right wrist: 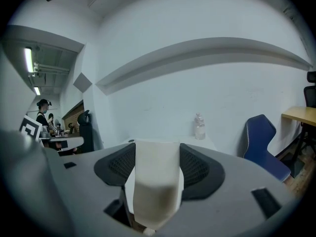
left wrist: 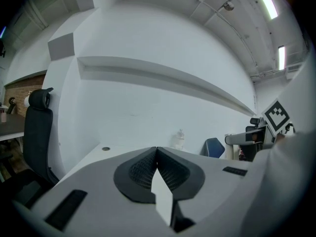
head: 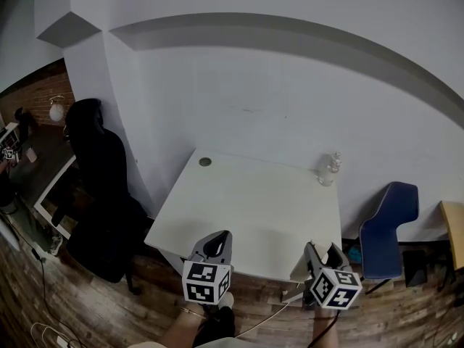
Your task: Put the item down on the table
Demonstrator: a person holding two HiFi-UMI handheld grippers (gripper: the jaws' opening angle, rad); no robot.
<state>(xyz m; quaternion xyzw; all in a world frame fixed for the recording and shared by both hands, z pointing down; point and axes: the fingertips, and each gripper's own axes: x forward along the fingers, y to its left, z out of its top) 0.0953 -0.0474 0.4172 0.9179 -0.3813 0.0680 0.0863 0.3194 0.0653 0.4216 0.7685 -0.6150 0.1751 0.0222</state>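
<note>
My right gripper [head: 319, 252] hovers at the near right corner of the white table [head: 254, 209]. It is shut on a cream, block-like item [right wrist: 155, 179], which fills the gap between the dark ribbed pads [right wrist: 197, 167]. In the head view the item [head: 300, 265] shows as a pale edge on the gripper's left side. My left gripper [head: 217, 243] hangs at the table's near edge. Its jaws meet at the tips [left wrist: 157, 151] with nothing held between them.
A clear plastic bottle [head: 330, 169] stands at the table's far right corner, and a small dark round disc [head: 205, 162] lies at the far left. A black office chair [head: 98, 187] stands left of the table. A blue chair [head: 388, 227] and a wooden desk [head: 453, 223] are on the right.
</note>
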